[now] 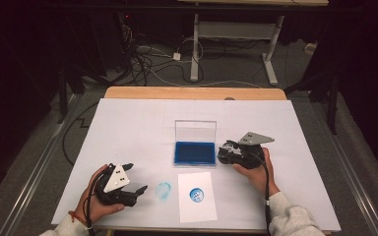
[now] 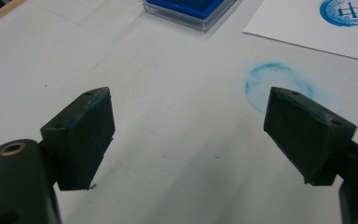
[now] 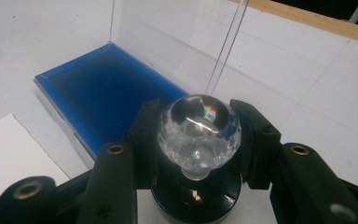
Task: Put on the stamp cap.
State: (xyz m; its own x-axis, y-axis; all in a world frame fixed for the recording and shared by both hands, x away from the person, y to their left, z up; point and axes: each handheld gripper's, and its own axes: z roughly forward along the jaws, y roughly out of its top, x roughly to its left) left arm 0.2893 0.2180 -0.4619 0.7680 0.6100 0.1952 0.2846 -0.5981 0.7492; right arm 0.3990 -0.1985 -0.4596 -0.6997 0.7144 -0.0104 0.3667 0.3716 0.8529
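Between your right tongs [image 3: 198, 140] sits a stamp with a clear faceted knob [image 3: 198, 133] on a black base, both pads clamped against the knob, just right of the open blue ink pad [image 1: 194, 152] with its clear lid raised. Your left tongs [image 2: 189, 135] are released, jaws wide apart over the white desk [image 1: 128, 128], near a faint blue smudge [image 2: 272, 81]. Beside it lies a white paper [image 1: 197, 196] bearing a round blue stamp print [image 1: 196, 194].

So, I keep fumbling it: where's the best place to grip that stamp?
Grip the stamp by its clear faceted knob, coming from above with jaws on opposite sides. The knob bulges above a narrow neck, so it should not slip; the right gripper holds it so.
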